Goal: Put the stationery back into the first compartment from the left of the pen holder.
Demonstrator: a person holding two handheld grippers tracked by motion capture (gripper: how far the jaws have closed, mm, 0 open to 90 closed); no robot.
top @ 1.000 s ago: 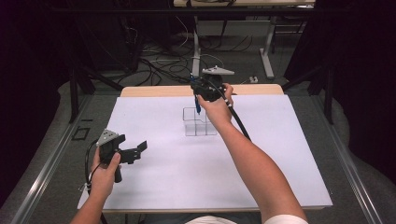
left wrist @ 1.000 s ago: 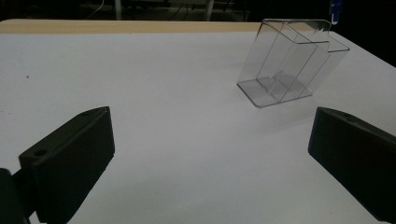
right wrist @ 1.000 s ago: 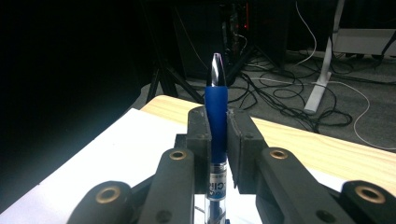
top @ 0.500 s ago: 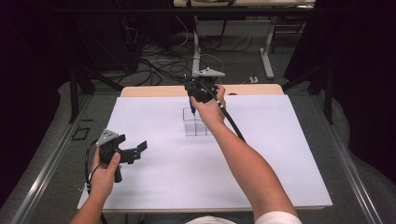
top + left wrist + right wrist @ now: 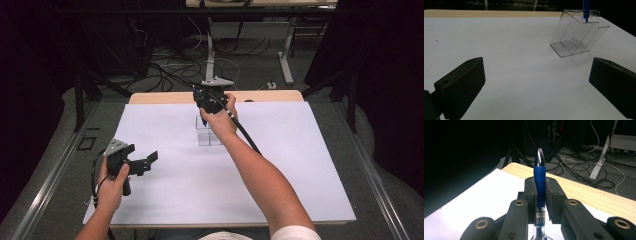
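Over clear holder [image 5: 208, 131] | right hand-held gripper [image 5: 540, 192] clamps blue pen [image 5: 539, 180] upright, tip down | left hand-held gripper [image 5: 536, 82] wide

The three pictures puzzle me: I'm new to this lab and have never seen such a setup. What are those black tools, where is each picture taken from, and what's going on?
No robot here: a person holds a hand-operated two-jaw gripper in each hand.

The high view looks down from above the person's side of the white table. The left gripper sits near the table's left edge with its jaws open and nothing between them. The right gripper is held over a clear plastic organizer with several compartments.

The other two pictures come from small cameras riding on the grippers, looking along their black jaws. The left gripper view shows the organizer standing on the table, with the tip of a blue pen at its top opening. The right gripper view shows its jaws clamped on that pen's blue grip.

It looks as if the pen is going into the organizer.
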